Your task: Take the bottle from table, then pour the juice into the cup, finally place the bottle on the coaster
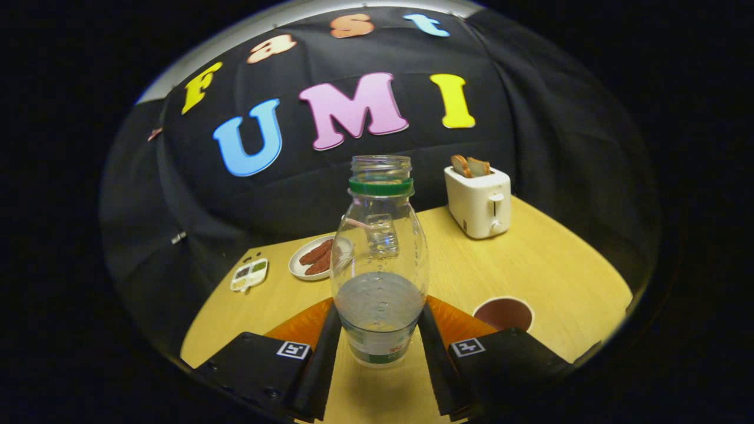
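The fingers (380, 353) sit nearest the camera, one on each side of the bottle (380, 265), and both press against its lower body, so they pinch it just above the label band. The bottle stands upright between them, clear plastic with a green ring under an open, capless neck, and it holds a low fill of clear liquid in its bottom part. Its base appears to hang just above the pale wooden bench (542, 265), with a soft shadow beneath it, though contact is hard to judge from this angle.

Behind the bottle, at both sides of it, the orange coaster (306, 324) lies flat on the bench, partly hidden by the fingers and the bottle itself. At about 2 o'clock from the fingers, close by, the cup (504, 312) stands with its mouth open upward and a dark inside. Farther off at 1 o'clock a white toaster (478, 201) stands near the back edge with two bread slices (470, 166) sticking out of its slots. At 11 o'clock, just beyond the bottle, a white plate (312, 259) carries reddish-brown pieces of food, and farther left at 10 o'clock a small white tray (250, 275) with compartments lies near the bench edge
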`<state>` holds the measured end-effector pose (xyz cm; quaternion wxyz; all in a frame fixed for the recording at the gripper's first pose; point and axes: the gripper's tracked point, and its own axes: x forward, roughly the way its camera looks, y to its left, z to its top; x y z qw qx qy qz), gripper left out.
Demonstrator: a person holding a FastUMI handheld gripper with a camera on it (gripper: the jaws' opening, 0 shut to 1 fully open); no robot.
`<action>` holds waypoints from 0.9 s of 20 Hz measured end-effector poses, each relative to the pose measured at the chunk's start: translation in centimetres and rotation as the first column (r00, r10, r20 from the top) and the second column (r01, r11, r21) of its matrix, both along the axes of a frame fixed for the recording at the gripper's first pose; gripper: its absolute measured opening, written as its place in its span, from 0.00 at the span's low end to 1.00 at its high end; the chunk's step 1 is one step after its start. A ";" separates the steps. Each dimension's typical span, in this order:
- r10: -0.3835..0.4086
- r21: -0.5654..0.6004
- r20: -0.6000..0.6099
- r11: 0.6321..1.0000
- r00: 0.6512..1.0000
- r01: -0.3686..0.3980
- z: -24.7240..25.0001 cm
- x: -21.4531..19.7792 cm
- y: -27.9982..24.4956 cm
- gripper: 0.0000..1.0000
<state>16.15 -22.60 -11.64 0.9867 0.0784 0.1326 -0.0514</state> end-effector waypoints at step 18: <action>0.013 -0.174 0.062 0.985 0.998 -0.002 -6.3 15.7 3.9 0.71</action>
